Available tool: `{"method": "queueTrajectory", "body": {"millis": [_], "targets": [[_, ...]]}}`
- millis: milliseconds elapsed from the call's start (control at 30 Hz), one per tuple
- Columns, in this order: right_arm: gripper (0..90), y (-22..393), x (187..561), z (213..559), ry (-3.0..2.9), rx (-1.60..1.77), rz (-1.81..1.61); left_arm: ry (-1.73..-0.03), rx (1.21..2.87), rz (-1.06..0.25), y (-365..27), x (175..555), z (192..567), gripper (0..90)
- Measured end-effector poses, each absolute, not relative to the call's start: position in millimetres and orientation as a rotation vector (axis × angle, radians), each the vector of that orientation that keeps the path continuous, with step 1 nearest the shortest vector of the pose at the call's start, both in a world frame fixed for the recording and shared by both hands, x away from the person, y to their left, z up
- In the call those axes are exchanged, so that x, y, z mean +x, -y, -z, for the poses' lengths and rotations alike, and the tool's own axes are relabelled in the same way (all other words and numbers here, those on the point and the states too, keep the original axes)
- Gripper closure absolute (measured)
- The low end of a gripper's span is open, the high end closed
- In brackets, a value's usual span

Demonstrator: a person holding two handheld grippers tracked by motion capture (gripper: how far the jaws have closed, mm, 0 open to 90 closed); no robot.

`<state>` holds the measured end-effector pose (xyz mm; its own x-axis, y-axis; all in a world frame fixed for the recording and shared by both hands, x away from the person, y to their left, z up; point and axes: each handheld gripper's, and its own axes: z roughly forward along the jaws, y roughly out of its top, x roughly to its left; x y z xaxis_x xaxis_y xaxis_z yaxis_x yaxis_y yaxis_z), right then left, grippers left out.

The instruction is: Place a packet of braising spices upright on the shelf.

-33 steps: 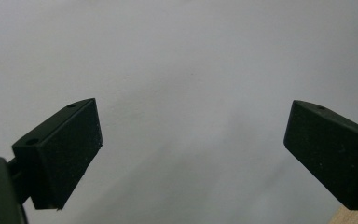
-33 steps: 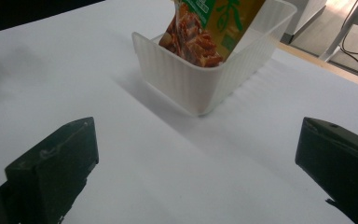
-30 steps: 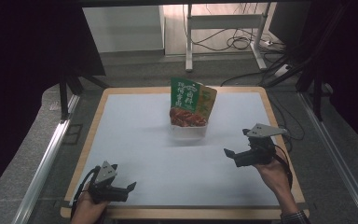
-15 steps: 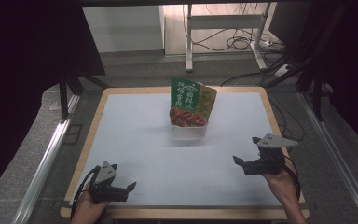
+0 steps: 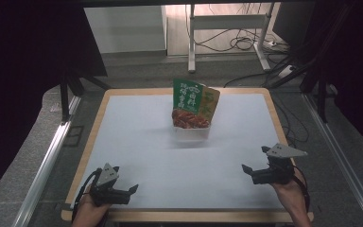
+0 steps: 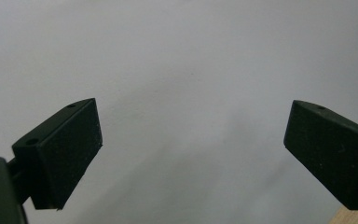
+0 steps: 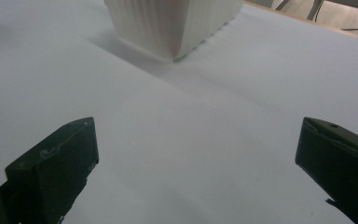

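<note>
table: white top, wooden rim | on it: white tub holding green packets

Table w/ light wood rim, white top sheet — centre of room. Grey floor around it. Metal rails: one at left, one at right. Beyond far edge, white desk frame on pale floor, tangle of cables under it, power strip nearby. Dark panels left and right — edges of room in shadow. Light brightest at back.
</note>
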<state>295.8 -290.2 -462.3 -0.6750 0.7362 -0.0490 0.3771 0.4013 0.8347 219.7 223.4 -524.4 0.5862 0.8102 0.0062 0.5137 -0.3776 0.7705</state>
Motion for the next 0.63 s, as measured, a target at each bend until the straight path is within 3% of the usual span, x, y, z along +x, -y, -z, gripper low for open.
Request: {"method": "queueTrajectory", "body": {"millis": [633], "targets": [[0.0,300,291,487,-2.327,1.045,-1.083,-1.046,2.07,-0.504,-222,220,524,4.1]]}}
